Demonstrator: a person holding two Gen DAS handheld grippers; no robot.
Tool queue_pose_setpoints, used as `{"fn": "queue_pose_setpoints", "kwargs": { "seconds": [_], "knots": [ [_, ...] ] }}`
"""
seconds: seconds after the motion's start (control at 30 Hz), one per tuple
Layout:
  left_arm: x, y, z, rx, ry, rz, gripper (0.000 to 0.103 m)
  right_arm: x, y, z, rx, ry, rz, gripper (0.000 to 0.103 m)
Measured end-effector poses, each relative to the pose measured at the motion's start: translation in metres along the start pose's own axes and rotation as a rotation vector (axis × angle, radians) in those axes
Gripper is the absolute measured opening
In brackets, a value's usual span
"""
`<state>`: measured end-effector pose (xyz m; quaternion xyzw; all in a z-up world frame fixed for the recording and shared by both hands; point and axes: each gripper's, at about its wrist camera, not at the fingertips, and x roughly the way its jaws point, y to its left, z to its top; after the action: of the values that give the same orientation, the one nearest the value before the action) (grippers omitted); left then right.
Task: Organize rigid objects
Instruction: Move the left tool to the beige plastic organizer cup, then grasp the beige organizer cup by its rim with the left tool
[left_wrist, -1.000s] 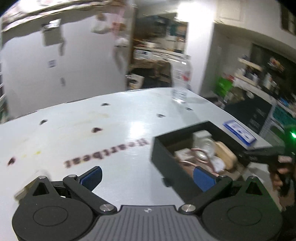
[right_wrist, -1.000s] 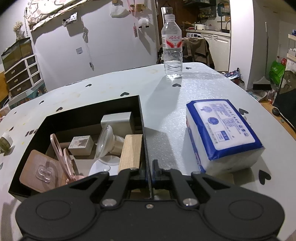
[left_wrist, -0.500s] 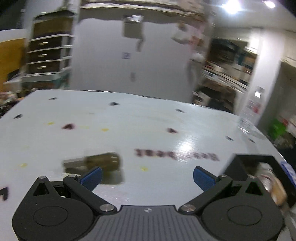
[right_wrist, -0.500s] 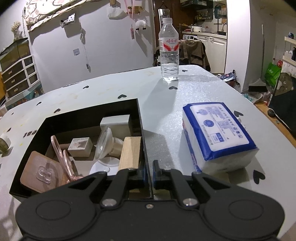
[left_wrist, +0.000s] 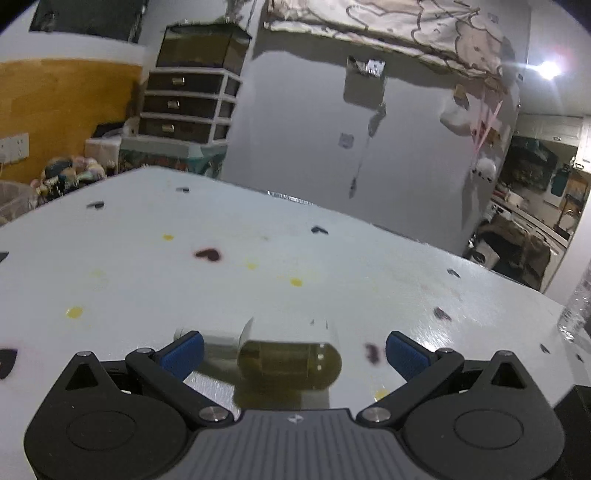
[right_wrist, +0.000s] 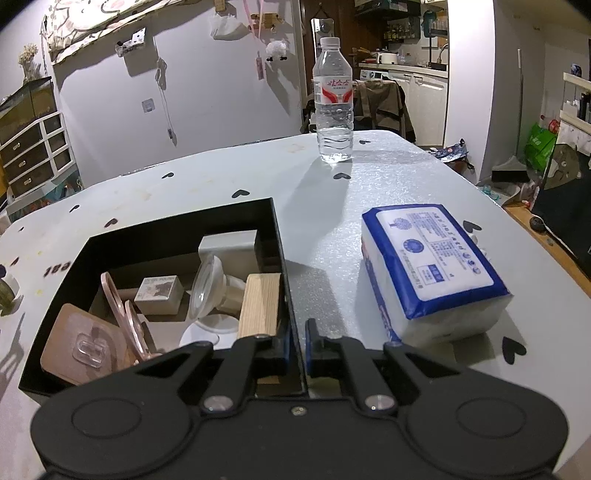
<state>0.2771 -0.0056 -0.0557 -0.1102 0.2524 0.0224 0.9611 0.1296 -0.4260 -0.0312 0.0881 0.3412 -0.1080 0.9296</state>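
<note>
A small bottle of yellow-brown liquid with a white cap (left_wrist: 284, 363) lies on its side on the white table (left_wrist: 258, 266), between the blue pads of my open left gripper (left_wrist: 293, 352), which does not touch it. The bottle also shows at the far left of the right wrist view (right_wrist: 6, 291). My right gripper (right_wrist: 297, 349) is shut on the right wall of the black box (right_wrist: 279, 236). The box holds a wooden block (right_wrist: 260, 304), a clear plastic funnel piece (right_wrist: 207, 288), a small carton (right_wrist: 159, 294), pink rings (right_wrist: 118, 310) and a brown hook pad (right_wrist: 85, 345).
A blue and white tissue pack (right_wrist: 432, 269) lies right of the box. A water bottle (right_wrist: 333, 103) stands at the table's far edge and shows at the right edge of the left wrist view (left_wrist: 580, 310). Drawers (left_wrist: 188, 107) stand beyond the table.
My left gripper has swung left, away from the black box, and come down over the small bottle, which now lies between its pads. My right gripper stays shut on the box wall.
</note>
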Motion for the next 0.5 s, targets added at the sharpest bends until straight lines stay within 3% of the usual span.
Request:
{"fn": "queue_pose_setpoints", "kwargs": {
  "seconds": [0.13,0.33,0.5],
  "knots": [
    [0.006,-0.006,-0.006,0.023,-0.043,0.023,0.099,0.001,0.000,-0.001,-0.002,0.003,-0.008,0.008],
    [0.011,-0.006,-0.007,0.036,-0.018,0.049,0.066,0.001,0.003,0.000,-0.007,0.003,-0.022,0.008],
    [0.011,-0.007,-0.008,0.053,0.002,0.049,0.065,0.001,0.004,0.000,-0.017,0.007,-0.023,0.008]
  ]
}}
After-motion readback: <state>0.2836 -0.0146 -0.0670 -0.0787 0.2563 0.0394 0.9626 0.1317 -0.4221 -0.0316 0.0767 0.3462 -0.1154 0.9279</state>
